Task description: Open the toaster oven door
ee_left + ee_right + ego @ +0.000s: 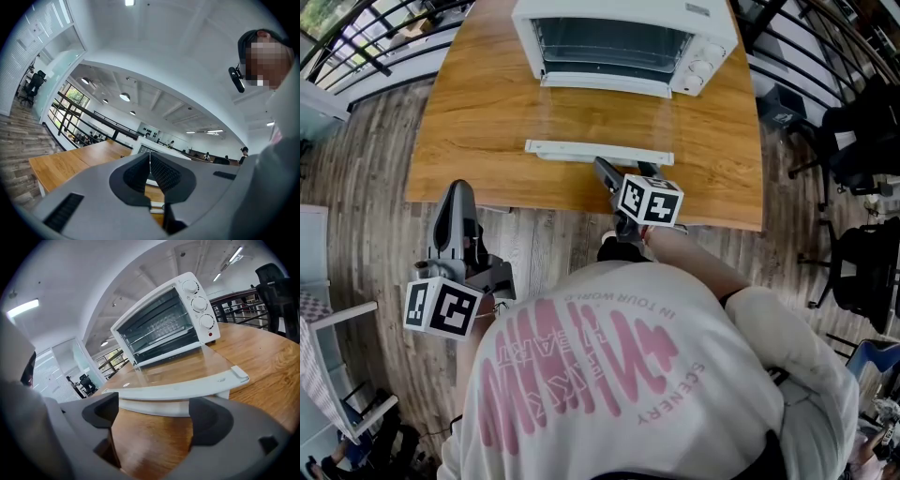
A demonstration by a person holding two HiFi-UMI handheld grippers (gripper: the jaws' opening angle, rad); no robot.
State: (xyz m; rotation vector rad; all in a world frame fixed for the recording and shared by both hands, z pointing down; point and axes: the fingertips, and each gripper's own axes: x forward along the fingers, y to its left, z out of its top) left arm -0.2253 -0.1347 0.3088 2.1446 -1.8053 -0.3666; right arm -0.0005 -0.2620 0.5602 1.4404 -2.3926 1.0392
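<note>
The white toaster oven (619, 37) stands at the far side of the wooden table (478, 131). Its glass door (600, 117) lies folded down flat, with the white handle bar (598, 151) toward me. In the right gripper view the oven (164, 319) shows its wire rack, and the handle bar (178, 390) runs just beyond the jaws. My right gripper (625, 172) (157, 411) stands open right before the handle, with nothing between its pads. My left gripper (459, 192) (150, 164) hangs off the table's near left edge, shut and empty.
The table's front edge (581, 208) runs just under my right gripper. Black office chairs (862, 272) stand to the right of the table. A black railing (356, 47) runs behind at the left. White furniture (328, 375) stands at my lower left on the plank floor.
</note>
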